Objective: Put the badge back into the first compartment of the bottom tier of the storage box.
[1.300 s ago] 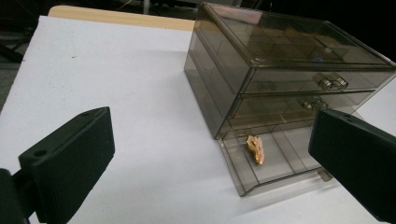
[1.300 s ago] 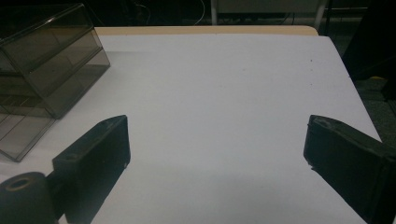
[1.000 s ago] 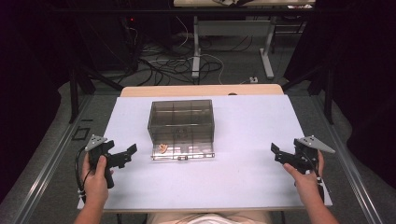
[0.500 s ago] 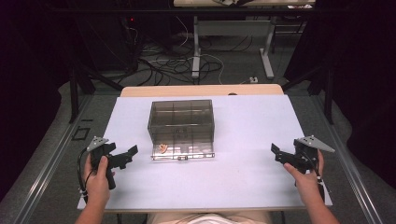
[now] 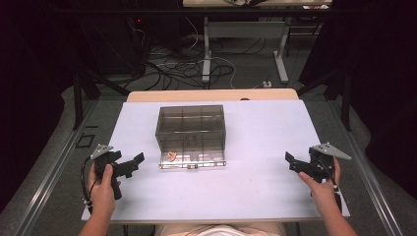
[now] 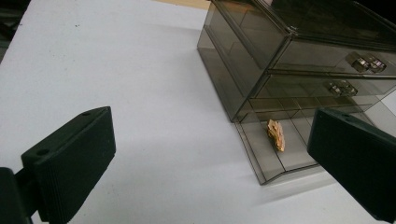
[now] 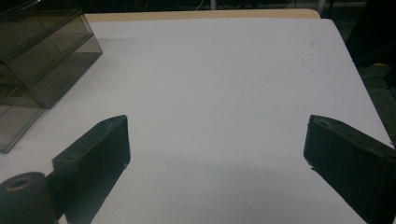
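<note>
A smoky clear plastic drawer chest (image 5: 191, 129) stands mid-table, its bottom drawer (image 5: 193, 158) pulled out toward me. A small tan object (image 5: 171, 156) lies in the left part of that drawer, also seen as the tan object (image 6: 275, 135) in the left gripper view. My left gripper (image 5: 136, 161) is open over the table's left front, its jaws wide apart and empty, pointing at the chest (image 6: 289, 56). My right gripper (image 5: 290, 160) is open at the right front, empty, aimed across bare table with the chest (image 7: 37, 51) at its far left.
The white tabletop (image 5: 260, 132) has free room on both sides of the chest. A wooden strip (image 5: 211, 95) borders the far edge. Beyond lie floor cables (image 5: 182, 64) and desk legs (image 5: 281, 59). Metal rails run along both table sides.
</note>
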`<state>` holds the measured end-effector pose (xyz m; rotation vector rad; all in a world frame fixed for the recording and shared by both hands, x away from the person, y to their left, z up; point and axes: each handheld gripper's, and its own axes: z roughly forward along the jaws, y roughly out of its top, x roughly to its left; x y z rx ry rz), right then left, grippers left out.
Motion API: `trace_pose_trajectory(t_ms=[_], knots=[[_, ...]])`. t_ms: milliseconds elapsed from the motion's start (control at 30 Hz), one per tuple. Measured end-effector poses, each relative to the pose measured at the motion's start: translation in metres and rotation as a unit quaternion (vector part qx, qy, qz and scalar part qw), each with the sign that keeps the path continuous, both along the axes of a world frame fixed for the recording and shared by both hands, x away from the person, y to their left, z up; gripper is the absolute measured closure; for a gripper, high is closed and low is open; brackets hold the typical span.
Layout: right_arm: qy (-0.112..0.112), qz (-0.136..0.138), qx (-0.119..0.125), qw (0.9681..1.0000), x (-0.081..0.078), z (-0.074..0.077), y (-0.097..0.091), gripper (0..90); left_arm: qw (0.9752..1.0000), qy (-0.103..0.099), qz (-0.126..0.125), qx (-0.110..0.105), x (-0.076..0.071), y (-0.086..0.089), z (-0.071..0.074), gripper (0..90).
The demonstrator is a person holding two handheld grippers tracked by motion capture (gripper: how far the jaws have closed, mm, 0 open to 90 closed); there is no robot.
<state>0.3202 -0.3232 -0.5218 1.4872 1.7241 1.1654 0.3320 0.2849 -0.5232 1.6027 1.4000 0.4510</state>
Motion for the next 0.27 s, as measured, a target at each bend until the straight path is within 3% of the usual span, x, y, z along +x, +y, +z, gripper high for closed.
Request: trace_pose_trajectory(t_ms=[267], knots=[[0.008, 0.000, -0.002, 1.0000, 0.0002, -0.0007, -0.0008, 6.8, 1.0000, 0.000, 0.000, 0.000, 0.0004, 0.0000, -0.0003, 0.9]])
